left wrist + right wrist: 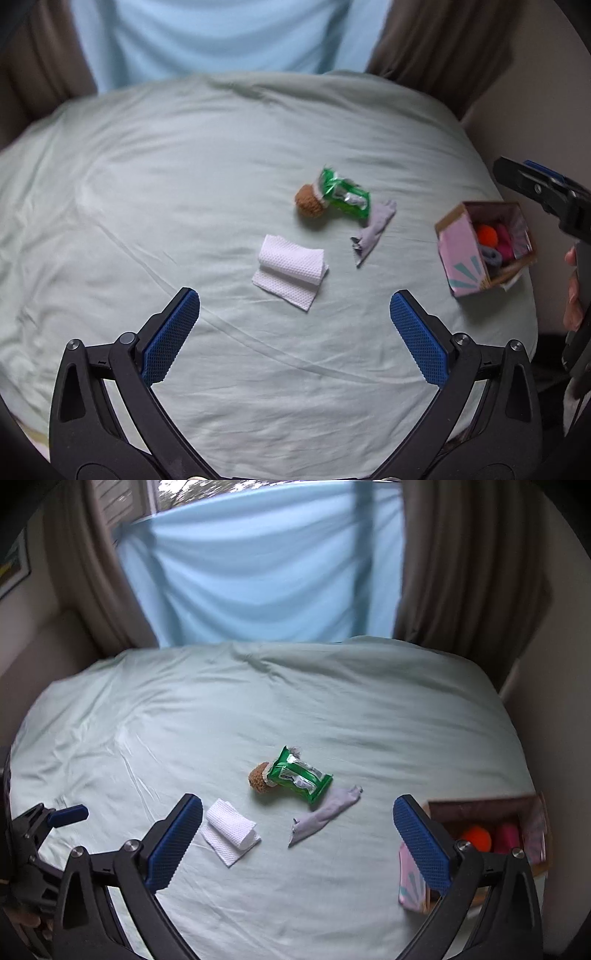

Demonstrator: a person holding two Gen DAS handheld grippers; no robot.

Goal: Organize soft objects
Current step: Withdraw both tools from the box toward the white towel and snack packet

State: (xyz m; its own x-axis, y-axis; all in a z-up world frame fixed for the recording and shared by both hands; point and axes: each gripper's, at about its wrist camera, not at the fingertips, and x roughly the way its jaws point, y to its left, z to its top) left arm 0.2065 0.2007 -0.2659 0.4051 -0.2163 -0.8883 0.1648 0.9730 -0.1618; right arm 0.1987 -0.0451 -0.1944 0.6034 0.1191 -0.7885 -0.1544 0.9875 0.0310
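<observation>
On the pale green bedsheet lie a folded white paper towel, a brown knitted ball, a green shiny packet and a grey cloth. They also show in the right wrist view: towel, ball, packet, cloth. A pink cardboard box at the right holds an orange ball, pink and grey soft items. My left gripper is open and empty, just short of the towel. My right gripper is open and empty, beside the box.
A light blue sheet hangs behind the bed between brown curtains. The bed's right edge runs along a beige wall. The right gripper's body shows above the box in the left wrist view.
</observation>
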